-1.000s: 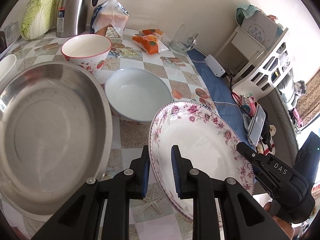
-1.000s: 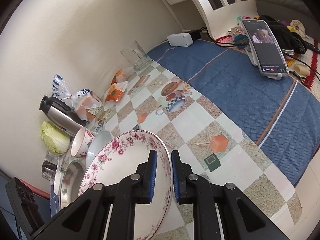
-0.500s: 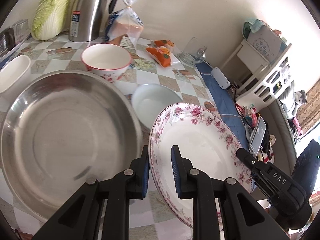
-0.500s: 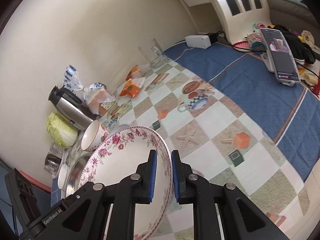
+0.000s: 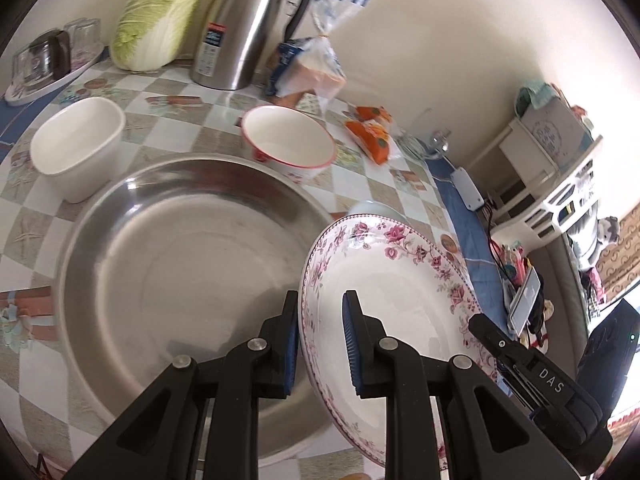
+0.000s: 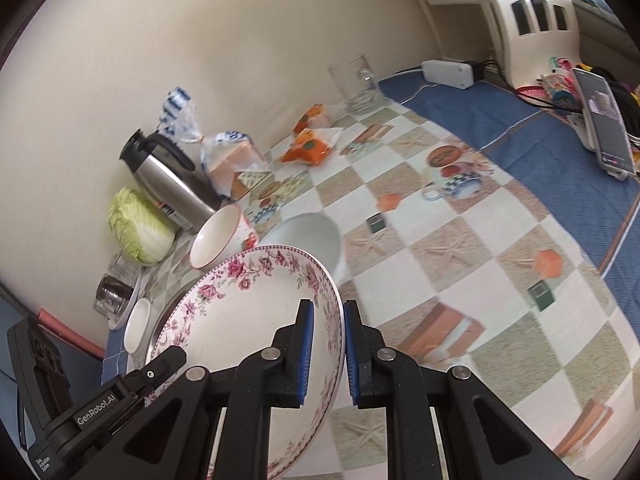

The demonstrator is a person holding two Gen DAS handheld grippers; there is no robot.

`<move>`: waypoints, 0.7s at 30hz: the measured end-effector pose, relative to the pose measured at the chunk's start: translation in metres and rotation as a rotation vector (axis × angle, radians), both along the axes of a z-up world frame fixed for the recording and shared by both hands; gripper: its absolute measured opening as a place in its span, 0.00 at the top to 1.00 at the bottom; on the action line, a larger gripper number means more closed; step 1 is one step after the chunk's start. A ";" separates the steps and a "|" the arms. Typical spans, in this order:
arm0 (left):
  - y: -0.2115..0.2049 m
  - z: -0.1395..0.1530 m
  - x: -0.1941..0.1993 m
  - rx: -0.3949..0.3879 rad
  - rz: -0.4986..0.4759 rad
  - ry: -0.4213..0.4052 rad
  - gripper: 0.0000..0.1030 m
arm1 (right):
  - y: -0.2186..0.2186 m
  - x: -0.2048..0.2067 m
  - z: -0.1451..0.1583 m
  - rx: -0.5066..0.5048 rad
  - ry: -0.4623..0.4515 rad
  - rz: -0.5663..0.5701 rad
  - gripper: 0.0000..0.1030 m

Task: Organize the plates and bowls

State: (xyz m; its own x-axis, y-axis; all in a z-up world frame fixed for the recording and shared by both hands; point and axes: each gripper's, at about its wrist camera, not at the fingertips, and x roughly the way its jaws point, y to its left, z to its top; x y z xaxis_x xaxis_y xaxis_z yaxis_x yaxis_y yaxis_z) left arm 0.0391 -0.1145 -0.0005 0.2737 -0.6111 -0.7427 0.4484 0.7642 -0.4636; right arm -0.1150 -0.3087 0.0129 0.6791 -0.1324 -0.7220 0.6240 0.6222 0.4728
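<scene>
A deep floral-rimmed plate hangs above the table, held on both sides. My left gripper is shut on its left rim. My right gripper is shut on its right rim. Under the plate's left edge lies a large steel basin. Behind it stand a red-rimmed floral bowl and a white square bowl. A pale round bowl sits just beyond the plate, mostly hidden in the left wrist view.
Along the wall stand a steel thermos jug, a cabbage, a bread bag, orange snack packets and a glass mug. Upturned glasses on a tray sit far left. A phone stands on the blue cloth.
Both grippers have carried the floral plate leftward along the table, from beside the pale bowl to over the steel basin's right edge. The white square bowl and the glasses have come into view.
</scene>
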 end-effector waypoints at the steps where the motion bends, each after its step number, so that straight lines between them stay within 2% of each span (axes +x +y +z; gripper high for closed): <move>1: 0.006 0.000 0.003 -0.004 0.011 0.002 0.79 | 0.004 0.004 0.000 -0.002 0.001 0.007 0.84; 10: 0.048 -0.002 0.028 -0.056 0.097 0.036 0.79 | 0.039 0.035 -0.002 0.002 0.007 0.077 0.84; 21: 0.085 -0.009 0.049 -0.081 0.181 0.062 0.79 | 0.067 0.069 -0.002 0.019 0.007 0.130 0.84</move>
State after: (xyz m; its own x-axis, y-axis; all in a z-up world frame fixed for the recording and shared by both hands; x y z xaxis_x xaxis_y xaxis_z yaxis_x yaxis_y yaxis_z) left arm 0.0880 -0.0298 -0.0097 0.3403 -0.6141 -0.7121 0.2758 0.7892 -0.5487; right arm -0.0464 -0.2418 0.0110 0.6849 -0.0299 -0.7280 0.5415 0.6895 0.4811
